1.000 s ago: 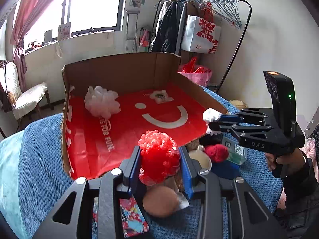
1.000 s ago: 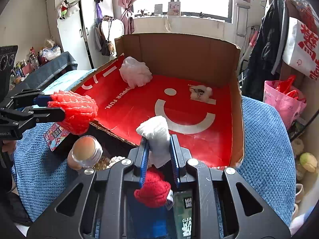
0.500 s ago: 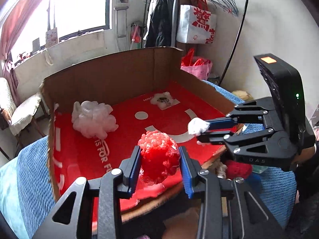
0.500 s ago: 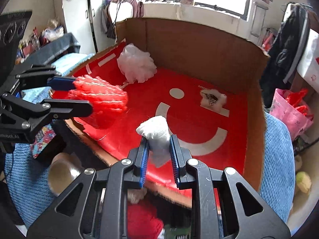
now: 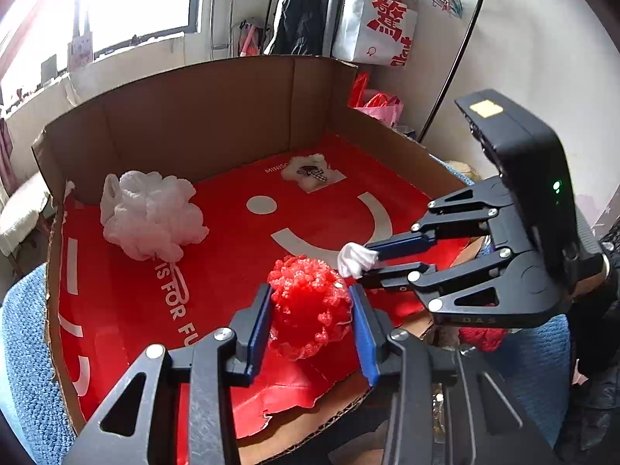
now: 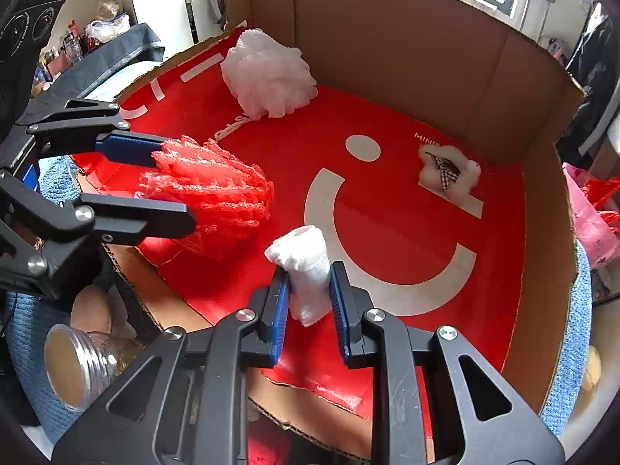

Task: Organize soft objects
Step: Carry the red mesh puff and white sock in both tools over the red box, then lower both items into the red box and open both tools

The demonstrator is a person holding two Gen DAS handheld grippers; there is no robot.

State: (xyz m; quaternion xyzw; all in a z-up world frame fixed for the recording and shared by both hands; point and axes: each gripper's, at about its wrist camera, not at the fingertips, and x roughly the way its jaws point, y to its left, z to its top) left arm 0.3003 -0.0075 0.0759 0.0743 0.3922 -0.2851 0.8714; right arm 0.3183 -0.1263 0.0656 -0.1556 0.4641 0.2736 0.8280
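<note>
My left gripper (image 5: 310,310) is shut on a red mesh bath pouf (image 5: 308,306) and holds it over the front of the open cardboard box (image 5: 217,116) with a red liner. My right gripper (image 6: 308,290) is shut on a small white cloth bundle (image 6: 306,263), also over the box's front part. Each gripper shows in the other's view: the right gripper (image 5: 368,263) with the white bundle (image 5: 354,259), the left gripper (image 6: 170,186) with the red pouf (image 6: 213,193). A white pouf (image 5: 151,217) and a small white plush with a checked bow (image 5: 308,172) lie inside the box.
The box sits on a blue knitted blanket (image 5: 23,333). Outside its front edge lie a clear jar (image 6: 77,364), a tan round object (image 6: 91,310) and a red knitted item (image 5: 482,337). A clothes rack (image 5: 387,7) and pink bags (image 6: 593,217) stand behind.
Both grippers have moved forward from over the blanket to over the box's red floor, each still holding its item. The loose items by the front edge have dropped mostly out of view.
</note>
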